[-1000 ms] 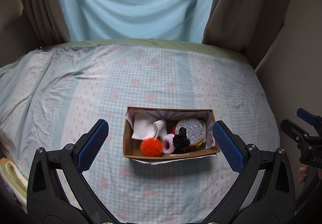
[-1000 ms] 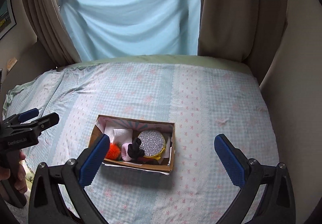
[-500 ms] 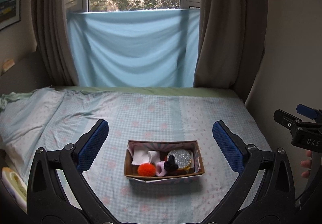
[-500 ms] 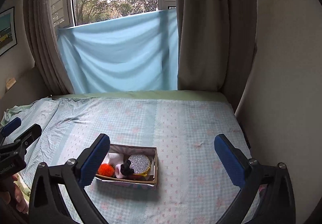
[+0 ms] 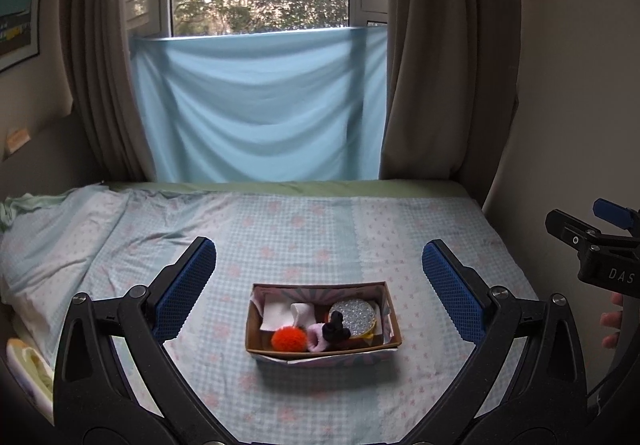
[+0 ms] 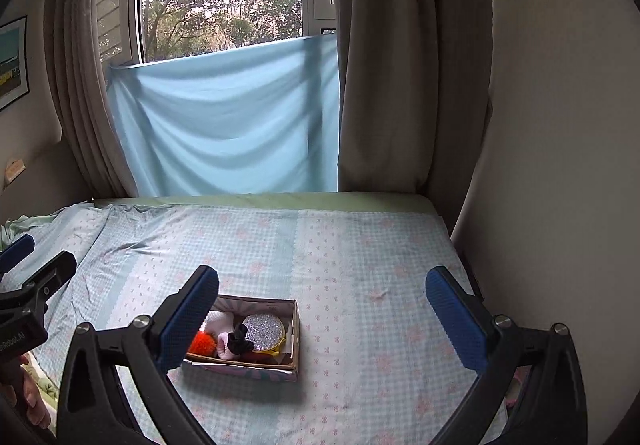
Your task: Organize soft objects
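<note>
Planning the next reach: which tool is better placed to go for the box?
Left tool, probably: the box sits centred between its open fingers. It lies left of the right tool, partly behind one finger.

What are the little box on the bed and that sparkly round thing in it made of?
The box looks like brown cardboard: matte walls, thin raw edges, with patterned paper lining. The sparkly disc seems covered in silver glitter, rough and glinting; its yellow rim may be plastic, hard to tell.
</note>
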Available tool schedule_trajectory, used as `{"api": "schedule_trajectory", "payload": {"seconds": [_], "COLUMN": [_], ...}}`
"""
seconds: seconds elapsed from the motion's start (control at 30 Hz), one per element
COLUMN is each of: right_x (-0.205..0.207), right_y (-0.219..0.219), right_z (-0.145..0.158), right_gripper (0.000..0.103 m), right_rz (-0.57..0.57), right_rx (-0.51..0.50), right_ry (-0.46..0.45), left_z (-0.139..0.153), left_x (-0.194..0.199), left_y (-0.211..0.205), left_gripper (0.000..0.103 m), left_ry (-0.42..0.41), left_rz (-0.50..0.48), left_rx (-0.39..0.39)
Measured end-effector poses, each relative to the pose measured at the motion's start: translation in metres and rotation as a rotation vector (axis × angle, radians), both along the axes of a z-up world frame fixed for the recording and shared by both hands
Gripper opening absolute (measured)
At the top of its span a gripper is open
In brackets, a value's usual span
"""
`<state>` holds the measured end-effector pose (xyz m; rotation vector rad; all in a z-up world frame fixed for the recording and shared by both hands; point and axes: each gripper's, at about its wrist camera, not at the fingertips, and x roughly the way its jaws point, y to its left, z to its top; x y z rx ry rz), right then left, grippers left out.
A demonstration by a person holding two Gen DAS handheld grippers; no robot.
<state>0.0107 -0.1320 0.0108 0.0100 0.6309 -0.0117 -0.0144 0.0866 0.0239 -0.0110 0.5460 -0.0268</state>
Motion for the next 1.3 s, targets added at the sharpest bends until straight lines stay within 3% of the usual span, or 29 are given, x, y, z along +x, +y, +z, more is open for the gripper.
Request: {"api": "schedule_trajectory", "payload": {"seconds": [1.3], "right_x": [0.003], "right_y": [-0.0029], "right_z": [-0.0006], "right_gripper": [0.103], "right_rz": [-0.023], "right_rx": [-0.005], "right_ry": [0.012], "left_z": [-0.0024], "left_x": [0.0044], "left_y": [0.0047], "left_gripper": [0.103], "left_ry": [0.002], "left_rz": [-0.005], "left_rx": [0.006]}}
